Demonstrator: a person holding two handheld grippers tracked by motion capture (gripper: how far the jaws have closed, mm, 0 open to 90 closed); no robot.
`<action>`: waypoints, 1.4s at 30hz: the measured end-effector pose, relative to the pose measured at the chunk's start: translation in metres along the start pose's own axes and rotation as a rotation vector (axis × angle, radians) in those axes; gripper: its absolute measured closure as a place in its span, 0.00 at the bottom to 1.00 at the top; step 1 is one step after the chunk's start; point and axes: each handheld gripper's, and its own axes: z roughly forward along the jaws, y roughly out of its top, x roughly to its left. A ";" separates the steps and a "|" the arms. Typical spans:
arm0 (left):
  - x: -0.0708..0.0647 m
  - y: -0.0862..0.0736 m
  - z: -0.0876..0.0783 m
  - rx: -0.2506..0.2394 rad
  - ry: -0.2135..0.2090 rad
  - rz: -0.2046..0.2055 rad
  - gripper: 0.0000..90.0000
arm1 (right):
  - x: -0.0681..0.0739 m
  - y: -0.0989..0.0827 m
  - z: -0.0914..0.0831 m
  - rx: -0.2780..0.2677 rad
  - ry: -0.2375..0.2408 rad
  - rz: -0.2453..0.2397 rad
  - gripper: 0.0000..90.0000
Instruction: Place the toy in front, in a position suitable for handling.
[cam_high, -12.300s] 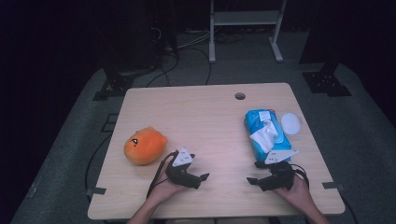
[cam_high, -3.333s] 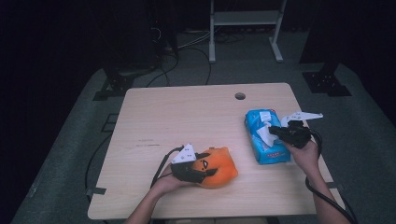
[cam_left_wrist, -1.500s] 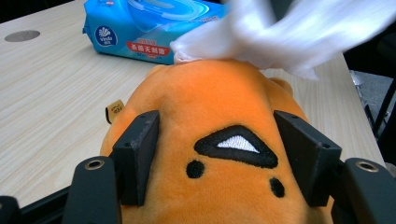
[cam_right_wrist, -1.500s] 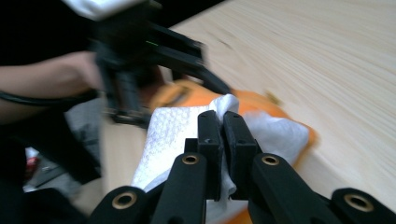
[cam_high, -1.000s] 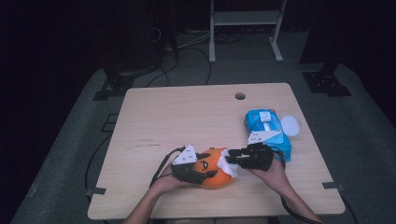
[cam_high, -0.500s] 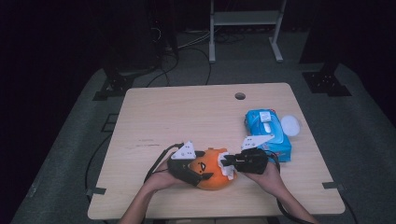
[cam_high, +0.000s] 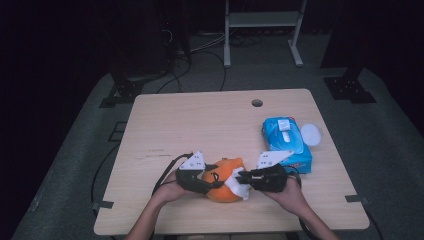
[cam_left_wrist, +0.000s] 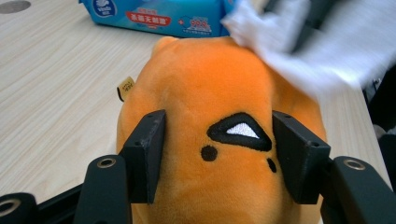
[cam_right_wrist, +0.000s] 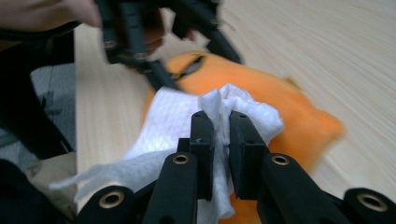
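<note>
From above, the left gripper (cam_high: 212, 186) and the right gripper (cam_high: 239, 179) meet over an orange plush toy (cam_high: 225, 179) near the table's (cam_high: 200, 125) front edge, a white wet wipe (cam_high: 237, 184) lying between the right gripper's fingers and the toy, with the blue wipes pack (cam_high: 286, 142) behind the right gripper. In the left gripper view the jaws, having just been closing, press the toy's (cam_left_wrist: 219, 140) two sides, its embroidered face between the pads (cam_left_wrist: 148, 154). In the right gripper view the jaws, also just closing, pinch the bunched wipe (cam_right_wrist: 219, 112), which rests on the toy (cam_right_wrist: 289, 107) just beyond the fingertips.
</note>
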 end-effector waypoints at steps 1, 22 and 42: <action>0.001 -0.001 0.000 -0.001 -0.002 -0.002 0.44 | 0.004 0.001 0.003 0.008 -0.001 -0.021 0.89; 0.012 0.005 -0.014 -0.035 -0.028 -0.084 0.19 | 0.002 -0.007 0.001 0.044 -0.029 -0.061 0.89; 0.015 -0.006 -0.010 -0.024 -0.022 -0.083 0.44 | -0.006 -0.006 -0.007 0.039 -0.126 -0.075 0.89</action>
